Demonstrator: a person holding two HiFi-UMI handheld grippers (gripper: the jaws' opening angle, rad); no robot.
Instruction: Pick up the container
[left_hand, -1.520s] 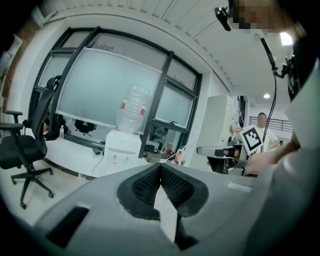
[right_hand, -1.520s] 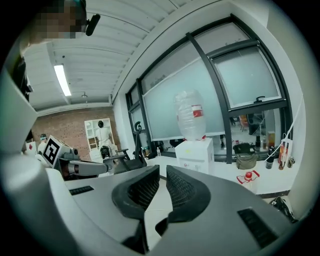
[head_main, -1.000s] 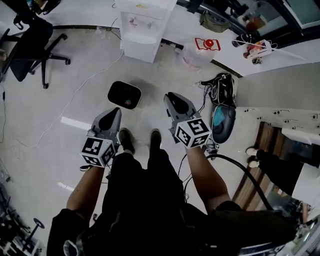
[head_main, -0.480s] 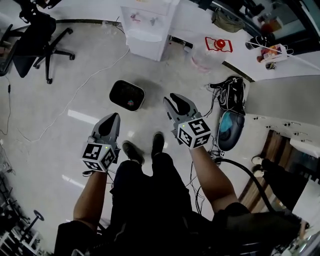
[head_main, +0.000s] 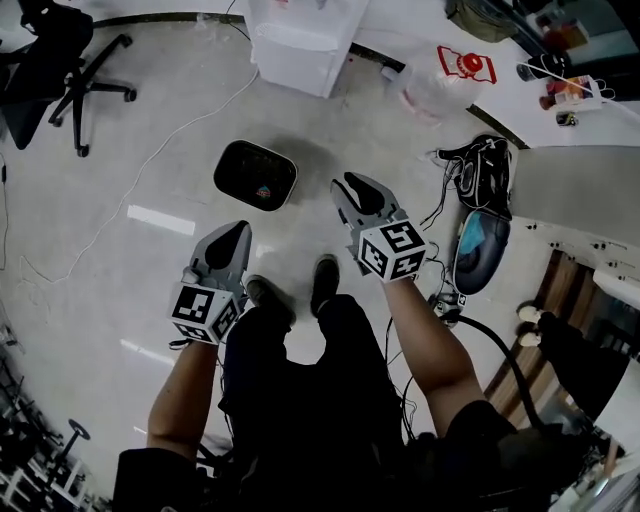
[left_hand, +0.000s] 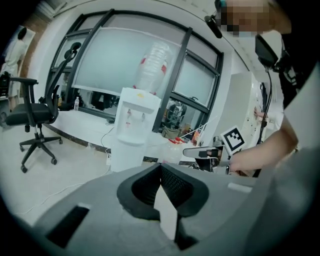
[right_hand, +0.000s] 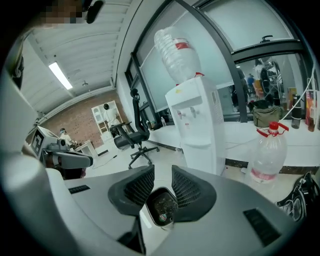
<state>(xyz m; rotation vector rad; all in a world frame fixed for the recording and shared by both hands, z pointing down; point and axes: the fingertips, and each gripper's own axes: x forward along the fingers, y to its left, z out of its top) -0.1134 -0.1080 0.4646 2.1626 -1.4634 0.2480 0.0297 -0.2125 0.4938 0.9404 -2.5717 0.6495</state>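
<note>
Head view: the container (head_main: 256, 175) is lying on the floor (head_main: 120, 130), just ahead of both claws, touching neither.
Left claw (head_main: 232, 240): pads are pressing together on nothing.
Right claw (head_main: 358, 192): pads are standing slightly apart, seemingly empty, with the container showing between them, beyond.
Water dispenser (head_main: 300, 45): standing past the container.

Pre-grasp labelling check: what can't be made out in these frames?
- Contents of the container: head view, too small and dark.
- Sides of the container: right gripper view, covered by pads of the right gripper.
- The container: left gripper view, unseen; the left gripper fills the lower frame.
- Its coloured mark: too small to identify.
</note>
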